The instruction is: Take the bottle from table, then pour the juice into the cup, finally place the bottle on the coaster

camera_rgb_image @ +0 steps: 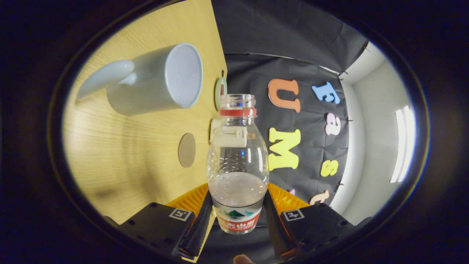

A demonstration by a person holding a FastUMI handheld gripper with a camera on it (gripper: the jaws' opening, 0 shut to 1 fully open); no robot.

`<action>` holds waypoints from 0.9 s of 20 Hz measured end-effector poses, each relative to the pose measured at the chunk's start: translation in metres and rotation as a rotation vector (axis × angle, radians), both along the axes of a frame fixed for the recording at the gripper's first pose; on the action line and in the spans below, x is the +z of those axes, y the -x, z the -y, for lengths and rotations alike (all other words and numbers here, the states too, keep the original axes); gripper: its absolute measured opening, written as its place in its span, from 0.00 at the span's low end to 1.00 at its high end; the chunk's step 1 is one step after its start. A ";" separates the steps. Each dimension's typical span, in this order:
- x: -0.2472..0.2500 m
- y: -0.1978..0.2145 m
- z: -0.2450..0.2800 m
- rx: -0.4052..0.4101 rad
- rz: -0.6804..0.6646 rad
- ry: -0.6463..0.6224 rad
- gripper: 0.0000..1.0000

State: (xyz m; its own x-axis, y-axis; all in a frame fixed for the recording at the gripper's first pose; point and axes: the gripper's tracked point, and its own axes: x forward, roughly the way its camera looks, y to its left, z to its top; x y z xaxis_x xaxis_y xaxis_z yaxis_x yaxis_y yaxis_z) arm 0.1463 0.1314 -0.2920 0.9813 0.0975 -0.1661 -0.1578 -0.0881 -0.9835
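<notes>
A clear plastic bottle point(237, 161), uncapped and with a red neck ring, stands between my fingers, and my gripper point(237, 211) is shut on its labelled lower part. Cloudy juice sits in the end of the bottle nearest the fingers. The view is rolled, so the wooden table point(121, 165) rises like a wall on the left. A pale grey mug point(157, 82) stands on it ahead and left of the bottle's mouth, apart from it, its opening empty. Left of the bottle's middle, a round brown coaster point(187, 149) lies on the table.
At the table's far edge, beside the bottle's neck, sits a small round greenish-rimmed object point(221, 91). A white object point(217, 129) shows at that edge behind the bottle. Black cloth wall lies beyond. A person's fingertip point(243, 259) shows under the gripper.
</notes>
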 end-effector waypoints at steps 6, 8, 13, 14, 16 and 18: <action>0.007 0.000 0.000 0.015 0.014 0.060 0.76; 0.009 0.000 -0.001 0.022 0.019 0.076 0.76; 0.011 0.002 -0.006 0.027 0.017 0.096 0.76; 0.011 0.002 -0.006 0.027 0.016 0.101 0.76; 0.012 0.001 -0.007 0.029 0.017 0.110 0.76; 0.014 0.003 -0.006 0.031 0.018 0.119 0.76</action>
